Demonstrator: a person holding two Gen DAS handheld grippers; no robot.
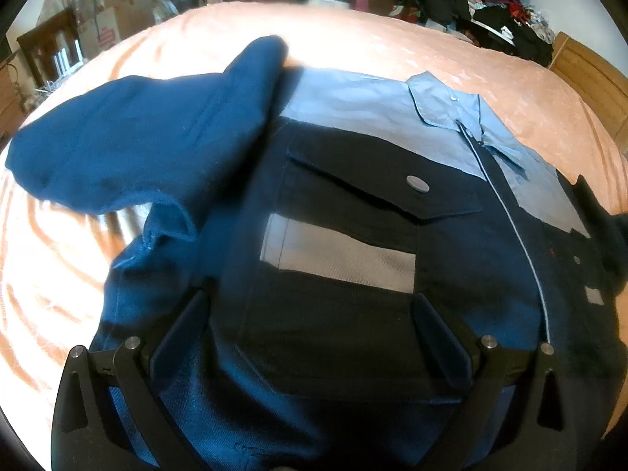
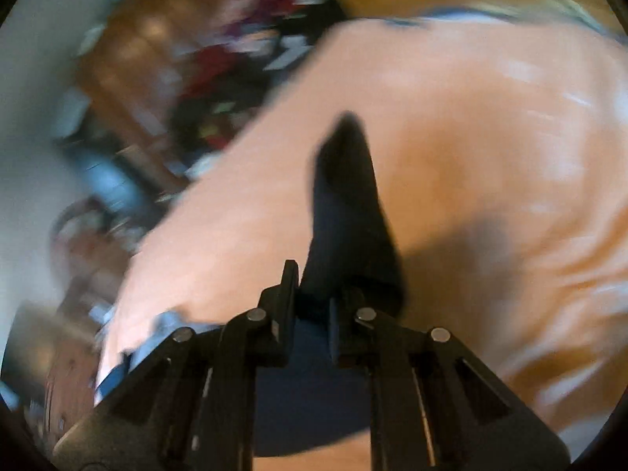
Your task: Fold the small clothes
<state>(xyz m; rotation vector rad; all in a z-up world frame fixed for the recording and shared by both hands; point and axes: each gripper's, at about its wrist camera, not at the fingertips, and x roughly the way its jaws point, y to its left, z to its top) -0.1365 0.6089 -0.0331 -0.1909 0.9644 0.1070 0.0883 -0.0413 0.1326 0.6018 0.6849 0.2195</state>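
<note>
The jacket (image 1: pixel 353 235) is seen spread on the bed (image 1: pixel 392 39) only from the left wrist, below the wide-open, empty left gripper (image 1: pixel 310 325); dark cloth (image 2: pixel 345 204) is pinched in the closed right gripper (image 2: pixel 312 294).

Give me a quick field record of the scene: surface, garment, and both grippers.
surface: bed with orange sheet
garment: blue jacket lying front up, zip closed, one sleeve lying out to the side
left gripper: open, over the jacket front, holding nothing
right gripper: shut on dark fabric, view blurred
background: clothes pile beyond the bed
</note>
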